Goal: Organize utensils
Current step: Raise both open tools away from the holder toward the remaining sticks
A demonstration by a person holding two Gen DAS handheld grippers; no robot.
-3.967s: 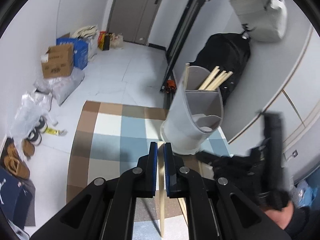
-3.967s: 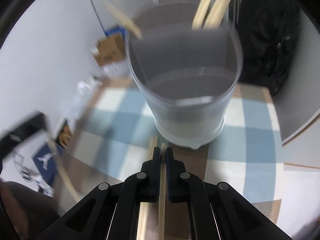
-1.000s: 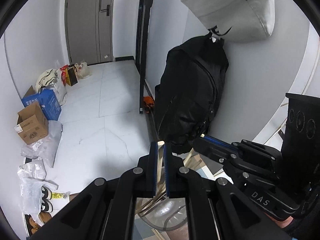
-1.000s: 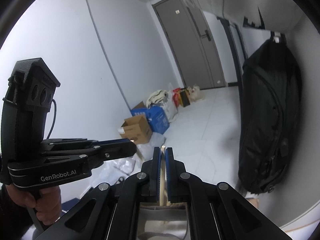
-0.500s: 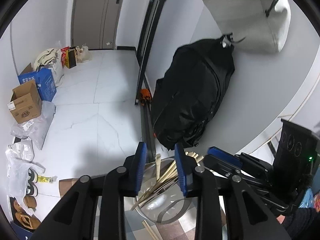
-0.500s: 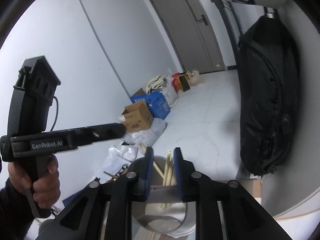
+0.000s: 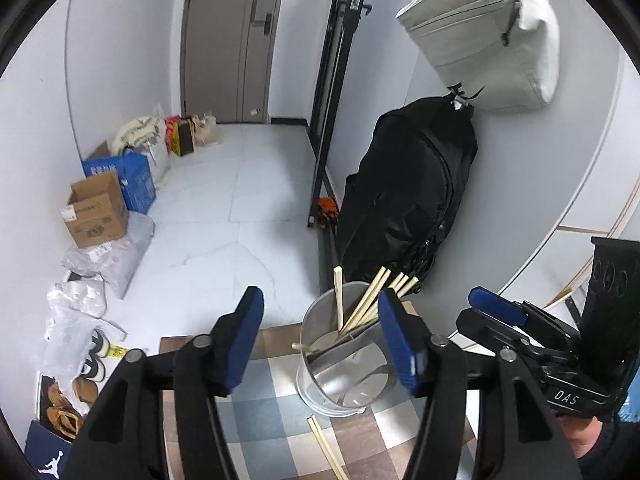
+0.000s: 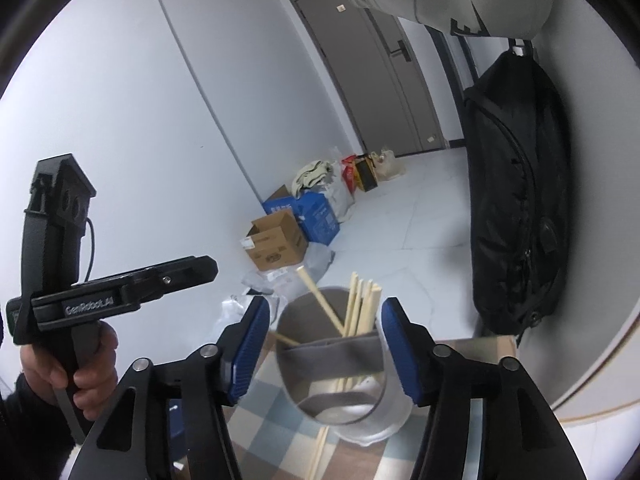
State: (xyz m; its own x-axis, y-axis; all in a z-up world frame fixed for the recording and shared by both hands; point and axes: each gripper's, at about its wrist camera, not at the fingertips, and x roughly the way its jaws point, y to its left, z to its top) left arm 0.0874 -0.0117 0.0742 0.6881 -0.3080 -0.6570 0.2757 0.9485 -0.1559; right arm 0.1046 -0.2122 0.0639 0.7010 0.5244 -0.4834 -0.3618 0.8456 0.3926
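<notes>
Leaning upward in the holder, chopsticks stand free; both grippers' fingers opening, empty.

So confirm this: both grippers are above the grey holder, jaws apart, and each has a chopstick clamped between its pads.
Wrong on the clamping. Both wrist views show the left gripper and right gripper opening with nothing between the pads; the chopsticks stand in the grey holder.
</notes>
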